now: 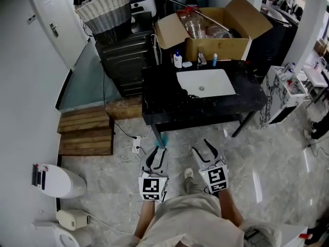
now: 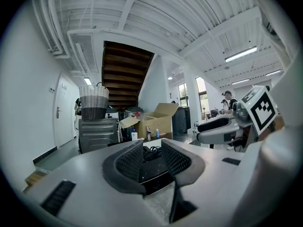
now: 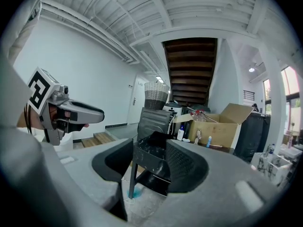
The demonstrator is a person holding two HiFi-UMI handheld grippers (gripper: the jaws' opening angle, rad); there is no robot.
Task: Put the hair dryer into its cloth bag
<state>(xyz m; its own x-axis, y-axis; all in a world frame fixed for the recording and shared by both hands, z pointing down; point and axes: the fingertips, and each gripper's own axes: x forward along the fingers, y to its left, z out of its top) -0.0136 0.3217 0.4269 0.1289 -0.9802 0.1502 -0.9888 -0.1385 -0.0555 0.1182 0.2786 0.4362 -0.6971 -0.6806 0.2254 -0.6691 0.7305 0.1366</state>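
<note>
Jaws of the 2 grippers stand apart with nothing between the pads. The left gripper [image 1: 159,152] and the right gripper [image 1: 204,149] are held side by side over the pale floor [image 1: 267,153], just short of the front edge of the black bench [image 1: 247,99], both pointing toward it. The hair dryer [image 1: 186,95] lies as a dark shape with its tangled cord on the bench top, just beside the front left corner of the white sink [image 1: 205,82]. It is well apart from both grippers, and no cloth bag can be told apart from the dark top. Along the back edge stand a white bottle [image 1: 178,59] and an open cardboard box [image 1: 221,32]. Left of the bench, a wicker basket [image 1: 105,10] sits on 1 grey cabinet [image 1: 123,58].
</note>
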